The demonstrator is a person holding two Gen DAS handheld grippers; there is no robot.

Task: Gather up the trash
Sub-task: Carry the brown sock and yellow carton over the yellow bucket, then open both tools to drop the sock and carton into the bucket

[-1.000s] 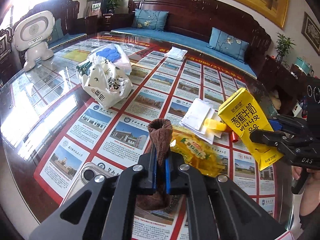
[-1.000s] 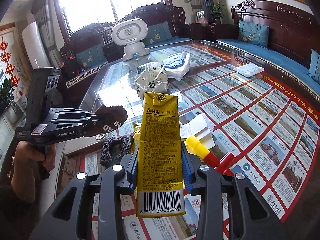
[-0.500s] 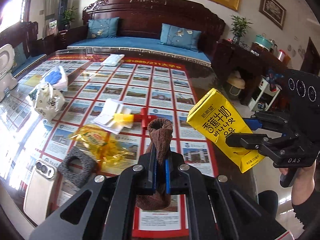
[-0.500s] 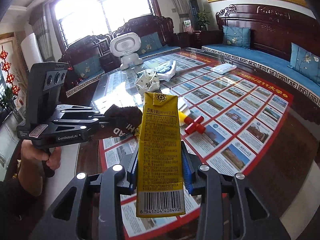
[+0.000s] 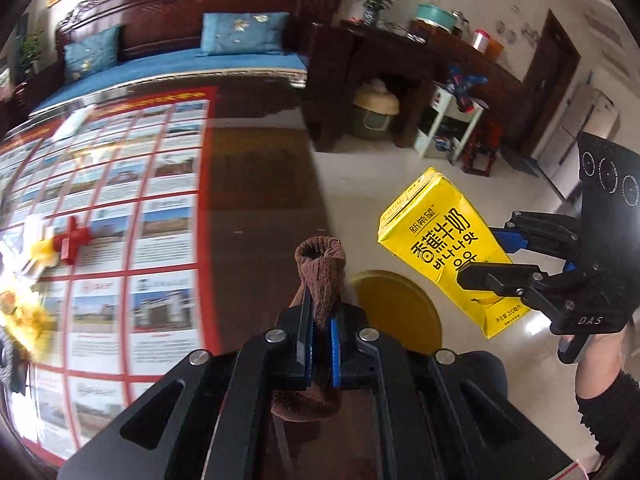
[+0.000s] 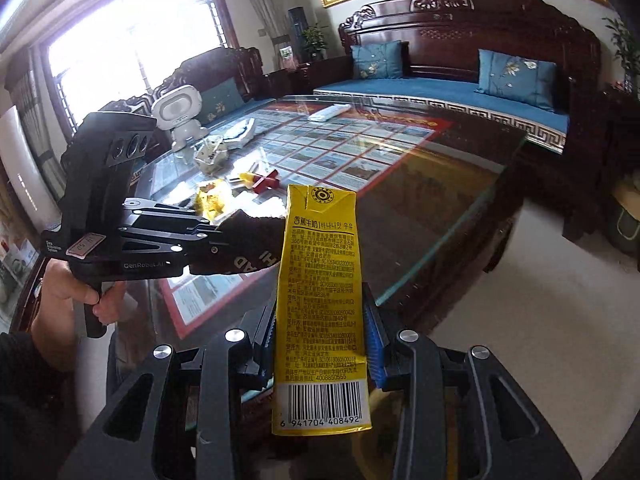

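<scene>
My left gripper [image 5: 320, 344] is shut on a brown sock [image 5: 320, 280], held upright past the table's right edge. My right gripper [image 6: 322, 344] is shut on a yellow banana-milk carton [image 6: 320, 312]. The carton [image 5: 444, 248] also shows at the right of the left wrist view, held in the air over the floor. The left gripper with the sock [image 6: 248, 248] shows left of the carton in the right wrist view. A round yellow bin opening [image 5: 396, 308] lies on the floor just beyond the sock and below the carton.
The glass table [image 5: 256, 184] with a red-bordered printed sheet is at the left; a red and yellow toy [image 5: 68, 238], a yellow wrapper [image 6: 210, 196] and plastic bags [image 6: 210, 154] lie on it. A blue-cushioned wooden sofa [image 6: 460, 88] stands behind. Dark cabinets [image 5: 400, 80] stand at the far right.
Both grippers have swung right, off the table and out over the floor, with the sock and the carton still held. The yellow bin has come into view below them.
</scene>
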